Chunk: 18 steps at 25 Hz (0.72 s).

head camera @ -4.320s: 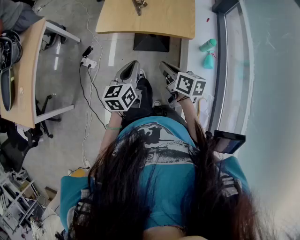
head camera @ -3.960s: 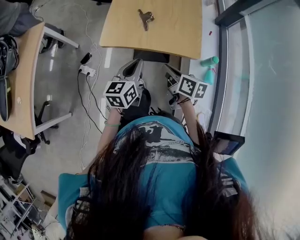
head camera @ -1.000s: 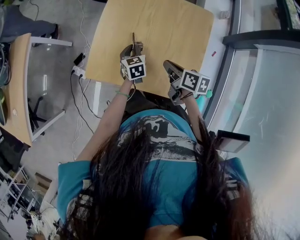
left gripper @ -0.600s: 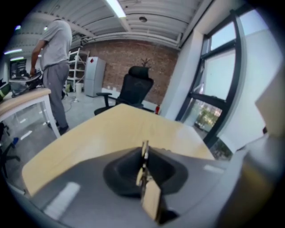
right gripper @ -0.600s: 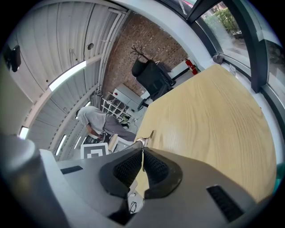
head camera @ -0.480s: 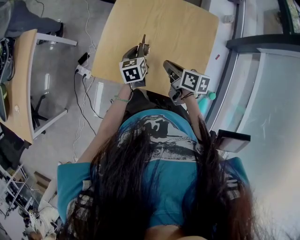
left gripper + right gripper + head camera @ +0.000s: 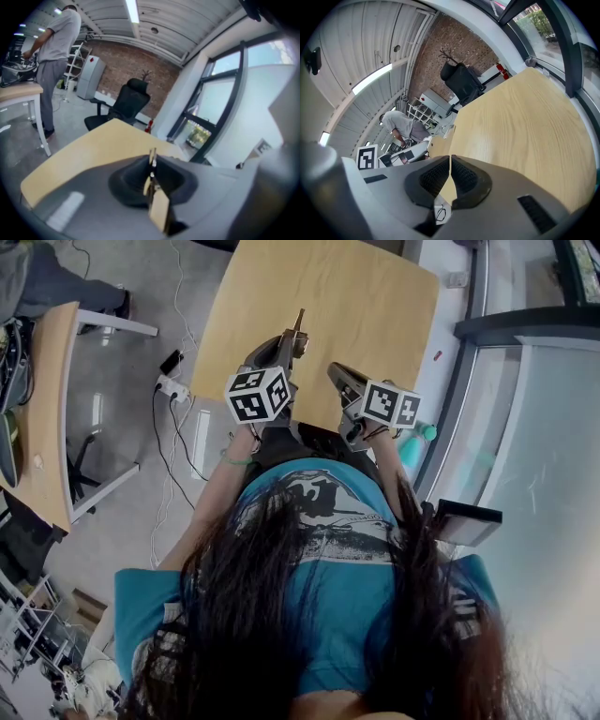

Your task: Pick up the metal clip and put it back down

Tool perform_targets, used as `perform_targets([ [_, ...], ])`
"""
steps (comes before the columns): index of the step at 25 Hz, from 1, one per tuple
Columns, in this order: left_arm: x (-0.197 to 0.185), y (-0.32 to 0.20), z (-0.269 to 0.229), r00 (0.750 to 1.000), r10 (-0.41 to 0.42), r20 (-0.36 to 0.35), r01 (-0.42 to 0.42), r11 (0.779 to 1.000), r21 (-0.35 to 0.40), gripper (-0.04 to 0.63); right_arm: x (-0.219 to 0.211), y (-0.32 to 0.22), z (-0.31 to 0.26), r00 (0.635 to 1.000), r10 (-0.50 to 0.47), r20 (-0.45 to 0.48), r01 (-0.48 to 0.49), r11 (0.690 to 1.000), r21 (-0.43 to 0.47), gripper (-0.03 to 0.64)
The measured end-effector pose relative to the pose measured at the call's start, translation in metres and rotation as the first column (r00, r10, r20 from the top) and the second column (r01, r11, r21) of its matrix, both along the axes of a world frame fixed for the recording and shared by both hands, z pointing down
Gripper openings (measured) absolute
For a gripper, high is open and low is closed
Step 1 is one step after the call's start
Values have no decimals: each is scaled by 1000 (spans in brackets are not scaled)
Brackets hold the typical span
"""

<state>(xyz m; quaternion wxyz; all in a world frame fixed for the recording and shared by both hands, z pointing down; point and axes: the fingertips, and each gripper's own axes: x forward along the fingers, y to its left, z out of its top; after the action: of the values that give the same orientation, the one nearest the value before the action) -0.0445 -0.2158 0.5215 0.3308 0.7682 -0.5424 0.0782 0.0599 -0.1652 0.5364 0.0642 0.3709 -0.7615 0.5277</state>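
Observation:
The metal clip [image 7: 299,321] is up off the light wooden table [image 7: 356,296], pinched in my left gripper [image 7: 292,341] with its thin end sticking out past the tips. In the left gripper view the clip [image 7: 153,158] stands on edge between the dark pads [image 7: 129,180], which are shut on it above the table [image 7: 89,150]. My right gripper [image 7: 338,372] hovers over the table's near edge, to the right of the left one. Its jaws [image 7: 450,161] are shut with nothing between them, and the bare tabletop [image 7: 525,117] lies ahead.
Another desk [image 7: 42,418] stands at the left, with a power strip and cables [image 7: 172,387] on the floor between. A window frame [image 7: 469,381] runs along the right, with a teal bottle [image 7: 417,433] by it. Behind the table are a black office chair [image 7: 125,102] and a standing person [image 7: 51,51].
Four seconds ago the clip lay on the table, both grippers near the body. Over the last second the left gripper has risen off the tabletop with the clip and rolled a little.

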Motion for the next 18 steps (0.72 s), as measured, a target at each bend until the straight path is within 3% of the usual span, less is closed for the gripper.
perform_targets([
  [6, -7, 8, -23, 1000, 14, -29, -13, 1000, 27, 26, -8, 0, -4, 1000, 4, 6, -4, 1000, 10, 21],
  [18, -12, 14, -23, 999, 19, -33, -18, 1000, 23, 26, -16, 3, -6, 1000, 2, 9, -2, 1000, 14, 21],
])
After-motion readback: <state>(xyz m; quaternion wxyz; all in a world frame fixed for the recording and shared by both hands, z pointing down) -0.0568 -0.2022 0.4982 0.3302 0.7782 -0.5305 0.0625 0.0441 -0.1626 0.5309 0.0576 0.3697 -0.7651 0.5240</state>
